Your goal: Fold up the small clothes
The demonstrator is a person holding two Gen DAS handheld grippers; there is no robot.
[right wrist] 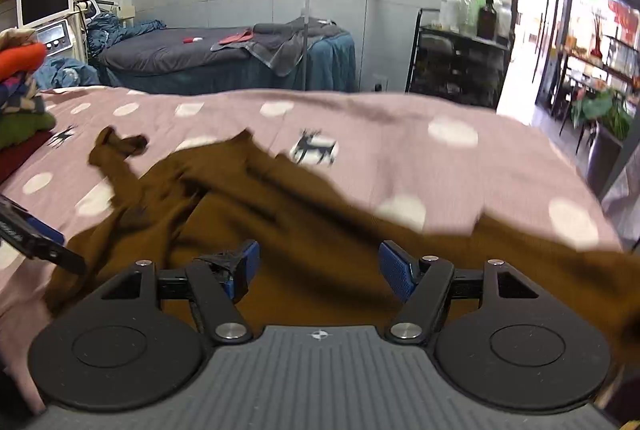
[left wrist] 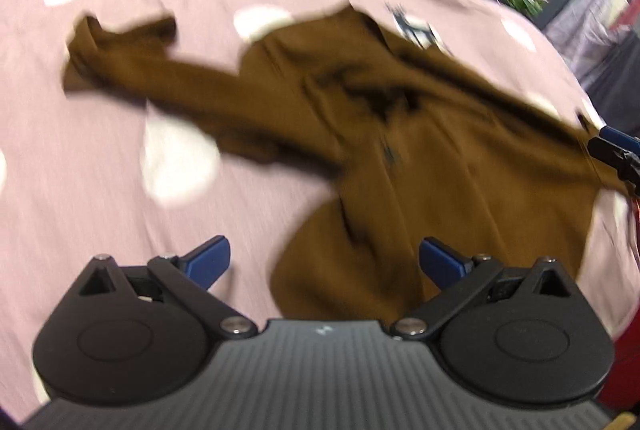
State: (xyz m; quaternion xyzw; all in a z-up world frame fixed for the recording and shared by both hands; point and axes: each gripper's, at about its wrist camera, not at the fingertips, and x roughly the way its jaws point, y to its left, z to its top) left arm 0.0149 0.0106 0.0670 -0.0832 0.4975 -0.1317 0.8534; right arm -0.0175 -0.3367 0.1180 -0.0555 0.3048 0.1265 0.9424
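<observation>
Hovering wide open and empty, both the left gripper (left wrist: 324,262) and right gripper (right wrist: 318,266); grabbing this crumpled brown long-sleeved top (left wrist: 420,150) could bunch it worse on the polka-dot sheet (left wrist: 80,170).

— What are you seeing under your grippers?
— A brown garment (left wrist: 420,158) of soft matt cloth, creased, on a pink bedsheet (left wrist: 80,158) of fine-ribbed matt fabric.
— And your right gripper (right wrist: 319,266)?
— Matt black plastic arms, shiny metal screws, 2 blue fingers (right wrist: 394,270) with a textured rubbery face.
</observation>
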